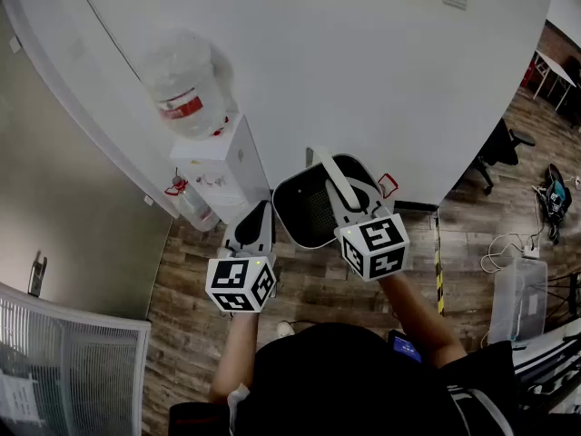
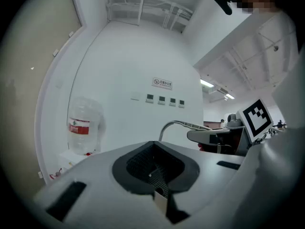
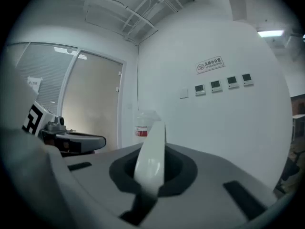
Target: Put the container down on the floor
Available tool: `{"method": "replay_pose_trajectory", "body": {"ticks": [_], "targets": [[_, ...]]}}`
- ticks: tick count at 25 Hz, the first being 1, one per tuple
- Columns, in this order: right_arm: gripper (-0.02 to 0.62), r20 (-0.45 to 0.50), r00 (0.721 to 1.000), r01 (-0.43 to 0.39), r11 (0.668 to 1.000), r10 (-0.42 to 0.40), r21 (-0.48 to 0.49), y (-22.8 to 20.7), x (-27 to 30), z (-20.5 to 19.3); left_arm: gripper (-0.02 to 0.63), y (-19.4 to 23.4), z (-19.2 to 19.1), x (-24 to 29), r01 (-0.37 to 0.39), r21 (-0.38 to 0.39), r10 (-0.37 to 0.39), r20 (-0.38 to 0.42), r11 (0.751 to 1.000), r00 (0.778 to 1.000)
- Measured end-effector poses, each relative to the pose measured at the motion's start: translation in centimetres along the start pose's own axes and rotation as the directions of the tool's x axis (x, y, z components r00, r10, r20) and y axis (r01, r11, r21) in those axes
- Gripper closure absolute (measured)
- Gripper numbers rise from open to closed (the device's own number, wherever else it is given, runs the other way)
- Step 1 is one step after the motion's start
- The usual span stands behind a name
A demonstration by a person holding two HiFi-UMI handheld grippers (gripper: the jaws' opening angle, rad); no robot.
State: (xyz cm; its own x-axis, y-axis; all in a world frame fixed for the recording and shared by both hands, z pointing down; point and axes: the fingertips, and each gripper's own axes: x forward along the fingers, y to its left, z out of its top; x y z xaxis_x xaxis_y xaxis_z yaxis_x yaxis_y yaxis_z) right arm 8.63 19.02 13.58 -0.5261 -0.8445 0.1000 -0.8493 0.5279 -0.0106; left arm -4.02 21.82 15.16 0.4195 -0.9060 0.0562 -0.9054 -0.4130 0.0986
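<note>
Both clamp container [image 1: 307, 214], right hand-held gripper [image 1: 350, 193] on handle [image 1: 329, 166], left hand-held gripper [image 1: 258, 214] on mesh [image 2: 153, 168], bottle label [image 1: 182, 107] unreadable.

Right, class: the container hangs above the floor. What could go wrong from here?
Only the right gripper holds the container, shut on its thin white handle, so it might swing or slip. The water dispenser stands close on the left; the container could knock it on the way down.
</note>
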Motion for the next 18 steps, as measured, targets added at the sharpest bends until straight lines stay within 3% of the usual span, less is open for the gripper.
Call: {"method": "replay_pose_trajectory", "body": {"ticks": [18], "targets": [[0.566,-0.017,1.0,-0.014,1.0,0.015,0.022,-1.0,-2.9,-1.7,0.592,-3.1,-1.0,-1.4,-0.019,0.0,0.019,0.011,1.0,1.0]]}}
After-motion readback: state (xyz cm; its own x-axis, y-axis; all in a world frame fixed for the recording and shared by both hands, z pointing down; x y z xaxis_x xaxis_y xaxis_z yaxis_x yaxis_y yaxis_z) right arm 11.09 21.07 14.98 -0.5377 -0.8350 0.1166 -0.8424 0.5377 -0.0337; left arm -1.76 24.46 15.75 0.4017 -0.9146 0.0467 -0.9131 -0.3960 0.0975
